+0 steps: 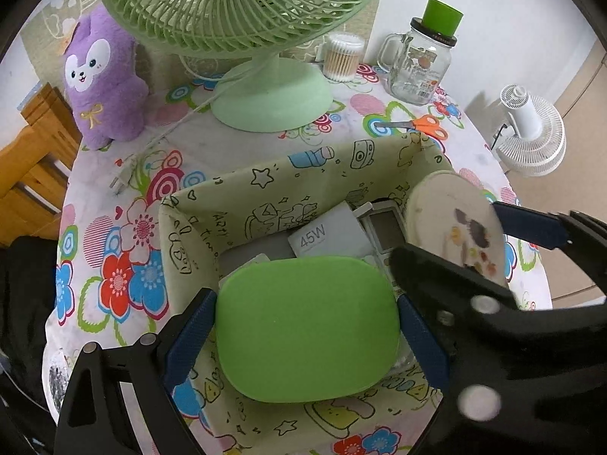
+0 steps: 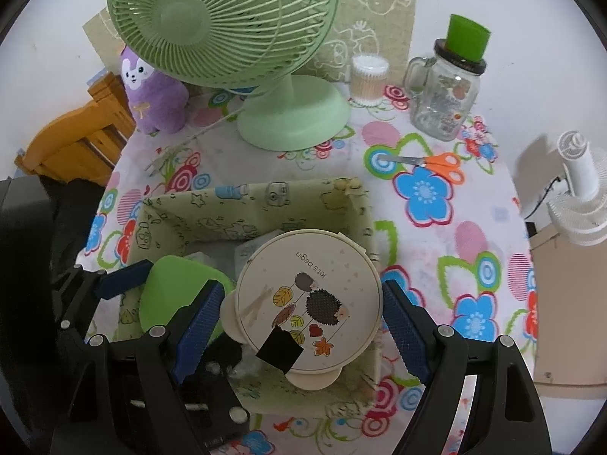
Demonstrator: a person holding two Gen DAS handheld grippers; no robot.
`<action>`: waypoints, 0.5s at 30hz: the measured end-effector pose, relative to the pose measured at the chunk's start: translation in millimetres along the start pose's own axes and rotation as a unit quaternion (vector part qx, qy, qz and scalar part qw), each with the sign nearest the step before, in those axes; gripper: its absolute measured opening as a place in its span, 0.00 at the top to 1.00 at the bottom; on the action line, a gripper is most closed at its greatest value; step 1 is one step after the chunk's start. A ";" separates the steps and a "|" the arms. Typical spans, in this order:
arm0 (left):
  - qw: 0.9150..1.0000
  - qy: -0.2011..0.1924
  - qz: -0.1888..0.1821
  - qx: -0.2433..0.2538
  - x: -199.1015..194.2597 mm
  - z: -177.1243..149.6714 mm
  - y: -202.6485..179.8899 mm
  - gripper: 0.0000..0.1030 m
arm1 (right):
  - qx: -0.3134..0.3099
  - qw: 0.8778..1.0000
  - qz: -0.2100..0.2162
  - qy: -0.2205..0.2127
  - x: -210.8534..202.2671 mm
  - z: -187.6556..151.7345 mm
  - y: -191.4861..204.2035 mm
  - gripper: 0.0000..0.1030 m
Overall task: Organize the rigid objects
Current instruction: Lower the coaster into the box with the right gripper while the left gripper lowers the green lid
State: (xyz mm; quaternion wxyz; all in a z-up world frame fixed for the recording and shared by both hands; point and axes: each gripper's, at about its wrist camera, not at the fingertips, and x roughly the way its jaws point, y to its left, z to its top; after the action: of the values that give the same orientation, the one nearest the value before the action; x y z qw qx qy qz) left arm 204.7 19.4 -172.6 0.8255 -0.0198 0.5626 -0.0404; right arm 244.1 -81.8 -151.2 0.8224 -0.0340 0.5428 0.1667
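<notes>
Cream hedgehog-print container point(image 2: 309, 305), round

A home, by the look of it. A flowered tablecloth point(image 2: 436, 197) covers the table at centre, with a purple plush toy point(image 1: 102, 79) upper left, a green desk fan point(image 1: 242, 19) at top, and a wooden chair point(image 1: 30, 174) at left.

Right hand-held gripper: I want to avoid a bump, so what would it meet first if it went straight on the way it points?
Probably the fabric storage box: the right hand-held gripper carries the round hedgehog-print container above the box's inside. Depth is unclear.
</notes>
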 end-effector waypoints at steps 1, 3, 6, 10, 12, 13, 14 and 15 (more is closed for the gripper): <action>1.000 0.000 0.000 0.001 -0.3 0.0 0.2 0.07 | 0.001 1.000 0.003 0.001 2.3 0.4 1.2 0.17; 1.000 0.000 0.000 -0.001 -0.4 0.2 1.5 0.07 | 0.001 1.000 0.005 0.000 6.4 0.6 3.2 0.17; 1.000 0.000 0.001 0.001 -0.6 -0.5 1.9 0.07 | -0.002 1.000 -0.002 -0.003 10.8 0.3 5.2 0.15; 1.000 0.000 -0.002 0.001 0.0 0.3 1.8 0.07 | -0.007 1.000 -0.001 -0.010 9.0 0.7 6.7 0.05; 1.000 0.001 -0.003 0.001 0.5 1.3 1.5 0.07 | -0.009 1.000 -0.009 -0.015 4.3 0.0 5.3 0.05; 1.000 0.002 -0.003 0.003 1.4 1.9 0.6 0.07 | -0.009 1.000 -0.014 -0.019 1.3 -0.8 3.6 0.05; 1.000 0.003 -0.004 0.005 2.0 2.3 -0.5 0.07 | -0.008 1.000 -0.019 -0.022 -2.0 -1.8 1.0 0.05; 1.000 0.005 -0.006 0.006 3.2 2.8 -2.0 0.07 | -0.005 0.999 -0.024 -0.024 -5.6 -2.9 -2.1 0.05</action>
State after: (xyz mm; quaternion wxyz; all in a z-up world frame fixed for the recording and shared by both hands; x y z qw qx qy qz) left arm 208.5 17.1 -174.4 0.8226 -0.0182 0.5662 -0.0493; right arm 240.2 -85.8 -147.6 0.8389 -0.0473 0.5210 0.1502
